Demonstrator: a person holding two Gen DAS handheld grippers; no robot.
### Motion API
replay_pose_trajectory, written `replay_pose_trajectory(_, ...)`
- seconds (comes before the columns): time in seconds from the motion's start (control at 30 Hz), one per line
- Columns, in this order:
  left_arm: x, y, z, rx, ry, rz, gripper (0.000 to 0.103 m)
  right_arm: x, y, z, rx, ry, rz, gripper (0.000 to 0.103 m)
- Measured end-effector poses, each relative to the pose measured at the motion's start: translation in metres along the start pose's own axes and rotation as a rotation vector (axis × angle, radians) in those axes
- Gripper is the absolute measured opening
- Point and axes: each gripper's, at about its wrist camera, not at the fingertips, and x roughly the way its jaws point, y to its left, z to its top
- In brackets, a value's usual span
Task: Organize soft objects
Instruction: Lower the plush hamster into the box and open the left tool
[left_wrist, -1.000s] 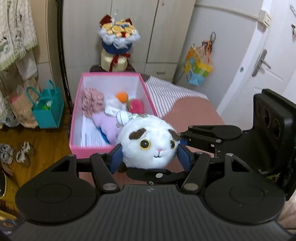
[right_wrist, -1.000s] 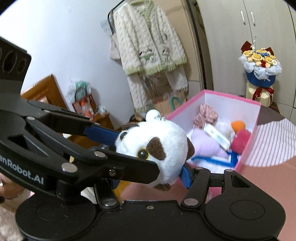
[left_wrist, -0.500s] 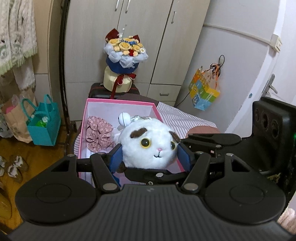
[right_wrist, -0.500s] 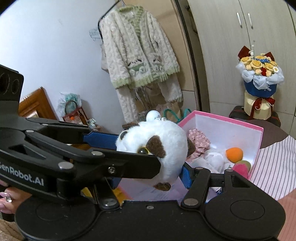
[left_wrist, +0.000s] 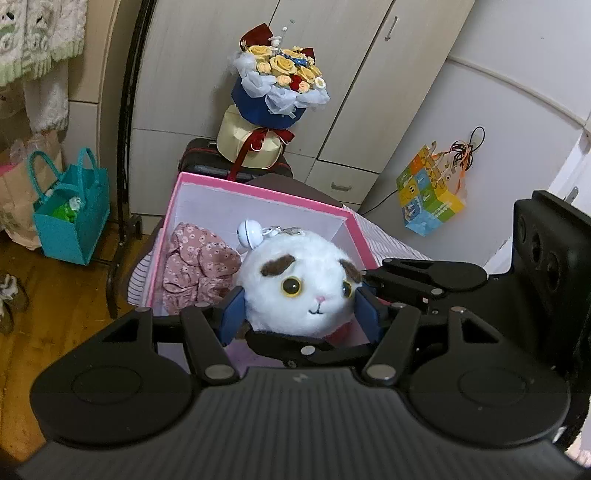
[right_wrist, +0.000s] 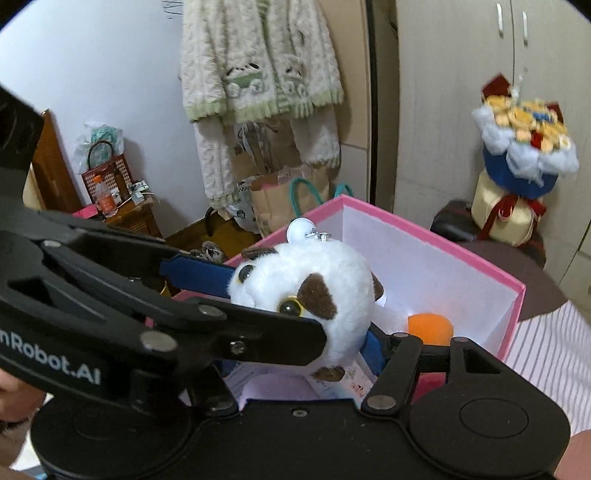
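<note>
While clamped over the pink box (left_wrist: 258, 192) by left gripper (left_wrist: 299, 317) and right gripper (right_wrist: 314, 325), jaws half open on the plush cat's (left_wrist: 306, 284) flanks, the right pair just eased wider, looks light, squashy, slip-prone; best held mid-body.

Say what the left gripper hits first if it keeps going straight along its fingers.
Likely the inside of the pink box. The left gripper, shut on the plush cat, points down into it, towards the floral fabric piece and the white far wall. Depth is unclear.
</note>
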Motion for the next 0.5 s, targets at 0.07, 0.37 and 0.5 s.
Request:
replay_pose_trajectory(0.07,0.007,-0.001,0.000,0.006,0.009,-0.014,0.061,0.002,-0.002,-0.002,-0.013,0.008,-0.020,0.069)
replay_pose_trajectory(0.37,0.022,-0.002,-0.001,0.018,0.035,-0.029,0.062,0.001,-0.006,-0.011,-0.037,0.011,-0.156,0.074)
replay_pose_trajectory(0.5,0.010,-0.016,-0.007,0.096,-0.022,0.035,0.064,-0.010,-0.009,-0.019,-0.038,-0.022,-0.156,0.074)
